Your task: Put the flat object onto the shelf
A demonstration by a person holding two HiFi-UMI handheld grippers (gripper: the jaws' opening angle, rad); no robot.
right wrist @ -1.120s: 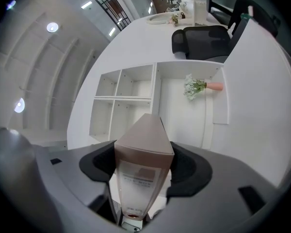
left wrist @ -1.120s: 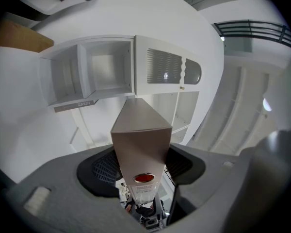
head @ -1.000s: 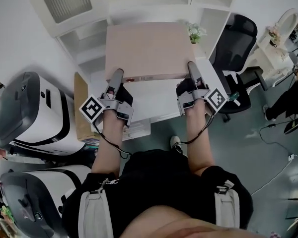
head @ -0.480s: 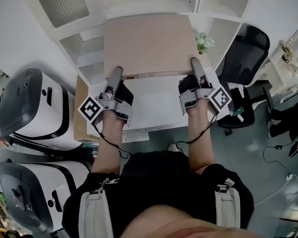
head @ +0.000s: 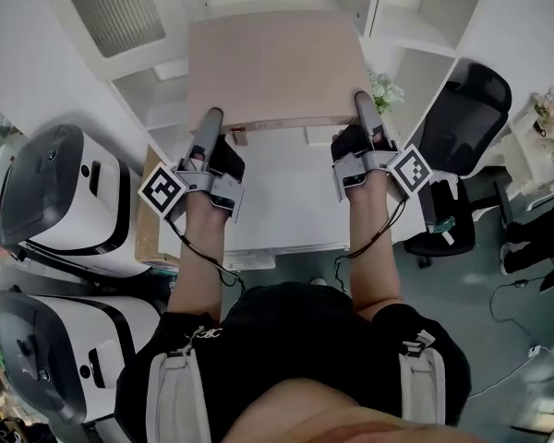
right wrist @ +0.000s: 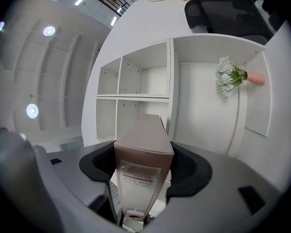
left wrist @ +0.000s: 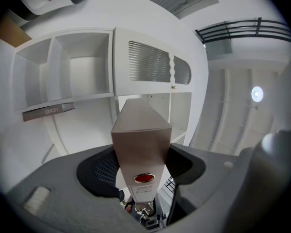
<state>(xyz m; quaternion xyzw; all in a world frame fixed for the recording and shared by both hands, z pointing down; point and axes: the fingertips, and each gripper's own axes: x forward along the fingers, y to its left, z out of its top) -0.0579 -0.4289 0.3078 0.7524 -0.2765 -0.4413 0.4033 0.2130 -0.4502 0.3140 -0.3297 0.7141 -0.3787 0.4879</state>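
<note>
1. The white shelf unit (head: 423, 28) is being faced. Its open compartments are being shown straight ahead in both claw views. A small vase of flowers (right wrist: 230, 79) is being housed in a compartment on the right.
2. The white bench (head: 282, 201) is being passed over. No part of the load is being supported by it, as far as the head view shows.
3. The flat object (head: 272, 67), a wide pinkish-beige box, is being carried roughly level above the far part of the bench. Its far edge is being overlapped with the shelf unit in the head view. Whether that edge is being rested on a shelf board cannot be told.
4. The left claw (head: 210, 127) is being pressed onto the near left corner of the flat object. Its jaws are being held fairly wide apart by the box's thickness.
5. The right claw (head: 363, 109) is being pressed onto the near right corner in the same way, with the box end filling the gap between its jaws.
6. A small label (left wrist: 144, 178) with a red mark is being shown on the box end in the left claw view.
7. Progress is being judged as roughly midway. Pickup and lift are being counted as done. Insertion into a compartment, set-down and release of both claws are being counted as not yet done.
</note>
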